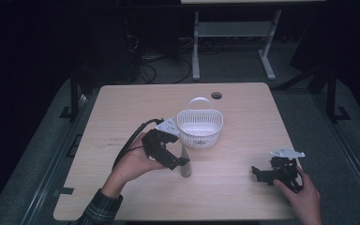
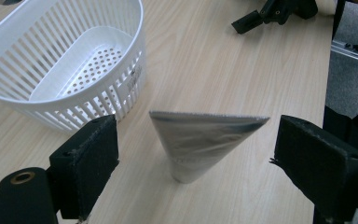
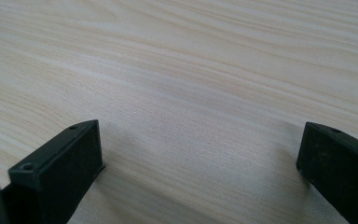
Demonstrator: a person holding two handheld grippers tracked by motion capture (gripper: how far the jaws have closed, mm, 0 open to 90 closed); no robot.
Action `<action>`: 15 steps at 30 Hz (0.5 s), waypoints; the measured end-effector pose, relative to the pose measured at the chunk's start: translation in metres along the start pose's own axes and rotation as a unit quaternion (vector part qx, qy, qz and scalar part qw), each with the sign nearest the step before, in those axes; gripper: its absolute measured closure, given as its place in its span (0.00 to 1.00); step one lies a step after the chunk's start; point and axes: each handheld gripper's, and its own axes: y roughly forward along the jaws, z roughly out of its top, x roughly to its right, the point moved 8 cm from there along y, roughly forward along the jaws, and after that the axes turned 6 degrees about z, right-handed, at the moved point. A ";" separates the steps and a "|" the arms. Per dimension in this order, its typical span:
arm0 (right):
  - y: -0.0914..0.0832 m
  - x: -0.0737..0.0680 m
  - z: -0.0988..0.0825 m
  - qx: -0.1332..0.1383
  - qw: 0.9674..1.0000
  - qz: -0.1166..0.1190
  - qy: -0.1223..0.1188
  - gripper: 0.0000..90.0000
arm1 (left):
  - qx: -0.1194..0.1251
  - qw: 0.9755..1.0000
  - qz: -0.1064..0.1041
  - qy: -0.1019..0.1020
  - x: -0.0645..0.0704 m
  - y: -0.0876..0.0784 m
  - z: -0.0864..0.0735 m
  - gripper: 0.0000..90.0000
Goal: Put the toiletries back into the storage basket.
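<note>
A silver tube (image 1: 185, 165) stands upright on the wooden table (image 1: 248, 112), its flat crimped end on top, just in front of a white slotted basket (image 1: 199, 135). My left gripper (image 1: 180, 162) reaches it from the left. In the left gripper view the tube (image 2: 200, 140) stands between the two black pads (image 2: 93, 158), with a gap on each side, so the left gripper (image 2: 198, 149) is open and not touching it. My right gripper (image 1: 258, 173) rests low at the table's right front. Its jaws (image 3: 200, 154) stand wide open over bare wood.
The basket (image 2: 126, 88) has a hoop handle and is empty, close behind and left of the tube in the left gripper view. A cable hole (image 1: 216, 95) sits at the table's far edge. The right gripper (image 2: 270, 11) lies farther off.
</note>
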 end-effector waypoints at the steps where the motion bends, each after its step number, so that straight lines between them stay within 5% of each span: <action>1: 0.000 0.000 0.000 0.000 1.000 0.000 0.000 0.00 | -0.001 1.000 0.000 0.000 0.000 0.002 0.001 0.14; 15: 0.000 0.000 0.000 0.000 1.000 0.000 -0.001 0.00 | -0.021 1.000 -0.003 0.011 0.006 0.024 0.005 0.15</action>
